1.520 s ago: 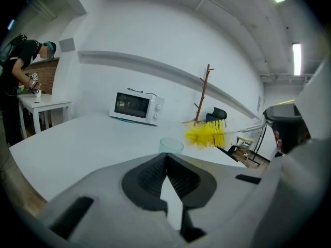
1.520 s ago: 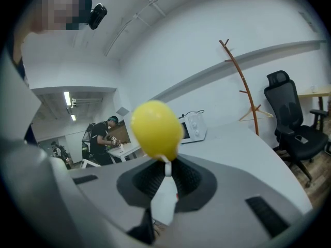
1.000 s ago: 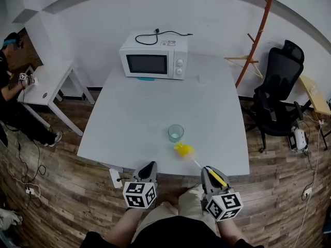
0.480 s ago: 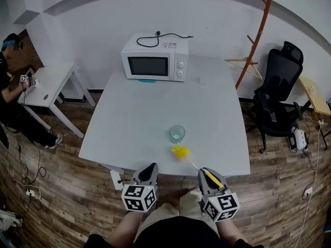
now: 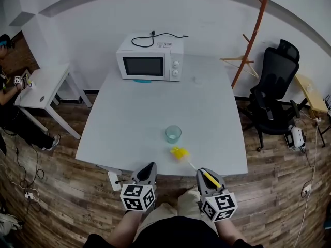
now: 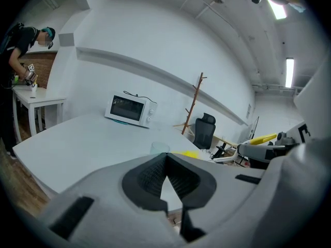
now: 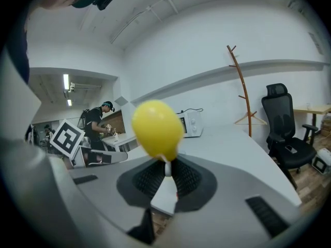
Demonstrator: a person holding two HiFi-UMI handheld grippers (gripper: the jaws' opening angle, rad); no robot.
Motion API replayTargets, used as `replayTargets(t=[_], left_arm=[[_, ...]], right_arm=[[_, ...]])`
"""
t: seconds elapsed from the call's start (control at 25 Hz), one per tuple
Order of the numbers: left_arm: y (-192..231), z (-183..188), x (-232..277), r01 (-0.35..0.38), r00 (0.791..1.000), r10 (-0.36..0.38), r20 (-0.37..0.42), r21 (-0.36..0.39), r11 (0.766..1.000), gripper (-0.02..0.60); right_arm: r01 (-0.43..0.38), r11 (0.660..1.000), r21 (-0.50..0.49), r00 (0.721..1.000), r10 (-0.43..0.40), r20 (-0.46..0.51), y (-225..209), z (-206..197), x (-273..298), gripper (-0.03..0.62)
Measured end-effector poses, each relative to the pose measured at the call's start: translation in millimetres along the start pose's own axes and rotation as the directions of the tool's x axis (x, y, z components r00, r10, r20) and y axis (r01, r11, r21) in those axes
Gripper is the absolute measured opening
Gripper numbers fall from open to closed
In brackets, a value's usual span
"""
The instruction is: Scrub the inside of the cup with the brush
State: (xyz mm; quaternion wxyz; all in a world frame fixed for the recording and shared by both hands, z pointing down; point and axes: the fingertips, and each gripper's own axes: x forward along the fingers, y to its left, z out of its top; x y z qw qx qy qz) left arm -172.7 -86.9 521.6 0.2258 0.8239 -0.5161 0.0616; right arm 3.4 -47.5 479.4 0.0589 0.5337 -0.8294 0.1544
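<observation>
**No real change over last sec: brush held short of cup, scrub not begun.**

R gripper (image 5: 206,173) stays clenched on the brush (image 5: 179,153) handle, and its yellow head sits low over the table just near-right of cup (image 5: 174,134), gap same as before, not inside. L gripper (image 5: 148,169) has jaws pressed together w/ nothing btwn; it sits at near edge, well apart from cup. Cup is upright and unsteadied. Only the head cam drifted slightly. Judgement: still approach stage; next = lift head over rim and down in, prob. w/ L bracing cup. Surface: plain white table (image 5: 134,112), microwave (image 5: 150,63) at far edge w/ cable (image 5: 155,35) on top. Room: wood floor (image 5: 62,190), coat stand (image 5: 251,40) and black office chair (image 5: 274,87) far right, small white desk (image 5: 44,84) w/ a person (image 5: 6,94) far left.
</observation>
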Motion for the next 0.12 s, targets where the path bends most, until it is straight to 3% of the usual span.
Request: replayTargets(t=[0.12], left_arm=[[-0.8, -1.4, 0.8, 0.001, 1.000, -0.001, 0.001, -0.011, 1.000, 0.015]], right_arm=[[0.007, 1.000, -0.014, 1.000, -0.007, -0.001, 0.1, 0.6, 0.9, 0.049]])
